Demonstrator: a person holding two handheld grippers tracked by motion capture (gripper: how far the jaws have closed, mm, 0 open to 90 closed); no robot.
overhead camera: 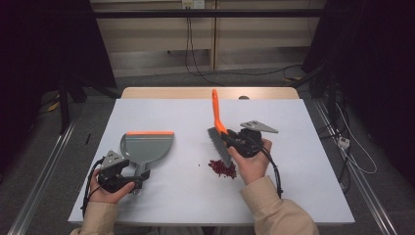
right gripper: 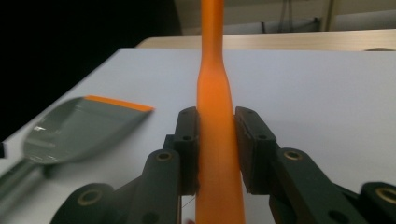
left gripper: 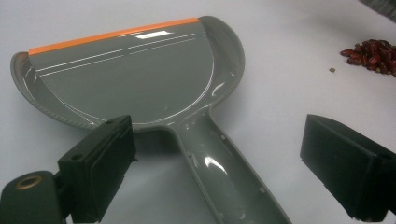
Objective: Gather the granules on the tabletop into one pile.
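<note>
Fingers of the right gripper [right gripper: 215, 149] are being pressed onto the orange brush [overhead camera: 219, 128] handle, its bristles touching the table [overhead camera: 303, 186] just beside the red beans [overhead camera: 222, 168]. Left gripper [left gripper: 219, 172] jaws are being held wide apart astride the dustpan [left gripper: 140, 79] handle, which is lying flat left of the beans.

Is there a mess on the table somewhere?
Yes. A small pile of dark red beans lies spilled on the white table, with a few strays beside it. It sits just by the bristles of the brush held in the right gripper. The grey dustpan is empty.
</note>
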